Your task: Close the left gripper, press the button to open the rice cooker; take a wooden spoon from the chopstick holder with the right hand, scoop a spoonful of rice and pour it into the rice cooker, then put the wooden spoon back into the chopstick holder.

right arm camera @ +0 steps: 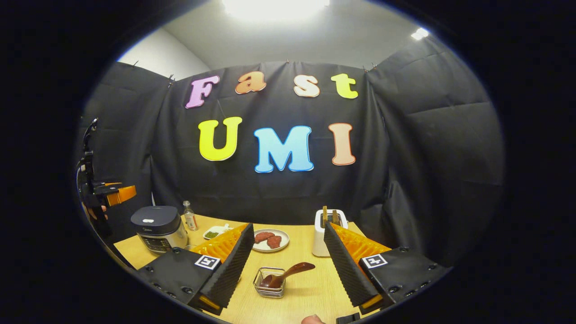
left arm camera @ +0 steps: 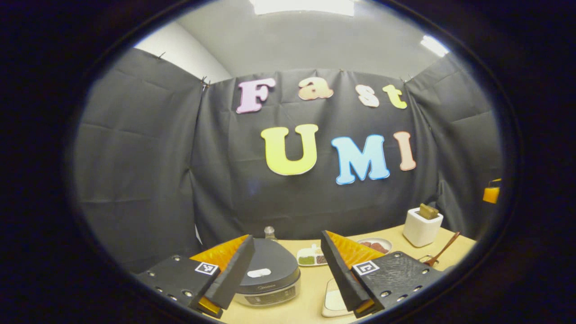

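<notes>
In the left gripper view, the dark-lidded rice cooker (left arm camera: pixel 268 274) sits closed between and just below the fingers of my left gripper (left arm camera: pixel 287 252), which is open and holds nothing. The lid's pale button (left arm camera: pixel 258 272) faces up. A white tray of rice (left arm camera: pixel 335 298) lies right of the cooker, partly behind a finger. In the right gripper view, my right gripper (right arm camera: pixel 287 252) is open above the wire chopstick holder (right arm camera: pixel 269 283), where the wooden spoon (right arm camera: pixel 290 271) leans to the right. The rice cooker (right arm camera: pixel 159 227) stands far left, with the left gripper (right arm camera: pixel 110 193) raised beside it.
On the wooden table (right arm camera: pixel 306 297) stand a small bottle (right arm camera: pixel 190 216), a dish of green bits (right arm camera: pixel 216 232), a plate with red slices (right arm camera: pixel 270 239) and a white box-shaped appliance (right arm camera: pixel 328 231). Black cloth walls close in the back and sides.
</notes>
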